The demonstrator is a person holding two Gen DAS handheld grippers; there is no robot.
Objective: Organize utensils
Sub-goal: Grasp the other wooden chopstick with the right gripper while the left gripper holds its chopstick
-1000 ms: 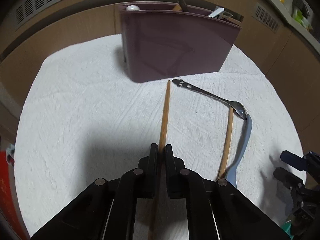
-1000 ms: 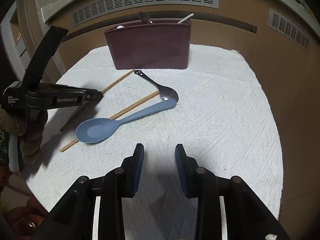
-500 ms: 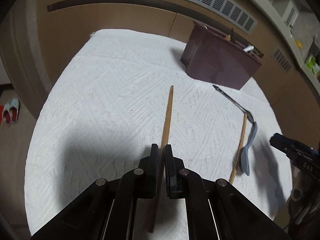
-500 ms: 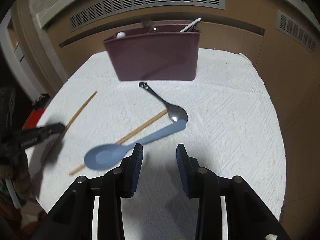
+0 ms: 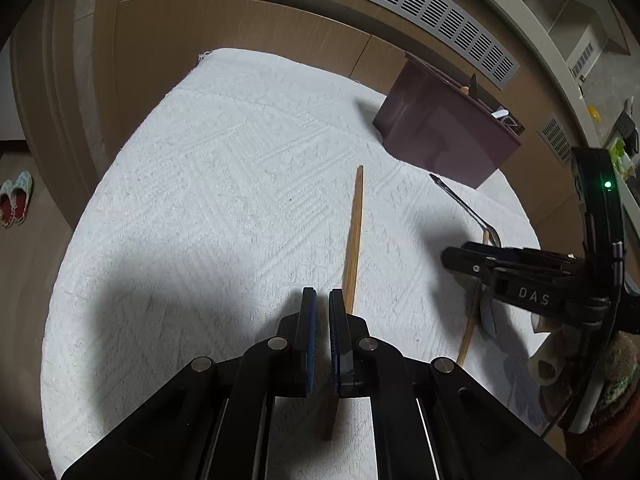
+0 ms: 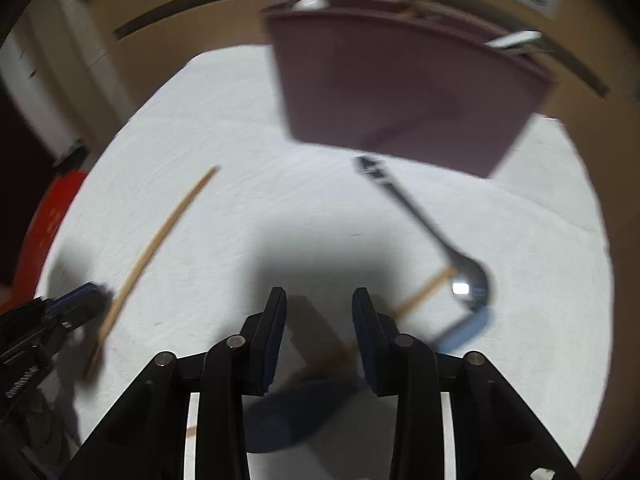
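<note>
My left gripper (image 5: 322, 294) is shut on a wooden chopstick (image 5: 354, 232), whose thin end points across the white cloth; the same chopstick (image 6: 160, 236) shows blurred in the right wrist view beside the left gripper (image 6: 80, 300). My right gripper (image 6: 318, 294) hangs over the blue spoon (image 6: 468, 324). Its jaws are closing, with the spoon's bowl low between them and no pad touching it. A second chopstick (image 6: 424, 292) and a metal spoon (image 6: 420, 220) lie by the blue handle. The maroon utensil holder (image 6: 400, 92) stands behind.
The white textured cloth (image 5: 200, 200) covers the table, ringed by wooden cabinet fronts. The holder (image 5: 440, 132) has several utensils sticking out of it. The right gripper (image 5: 452, 256) reaches in from the right. Slippers (image 5: 16, 200) lie on the floor, left.
My left gripper swung the chopstick leftward, away from the holder. My right gripper moved forward toward the holder and down, so the blue spoon's bowl now lies under its fingers.
</note>
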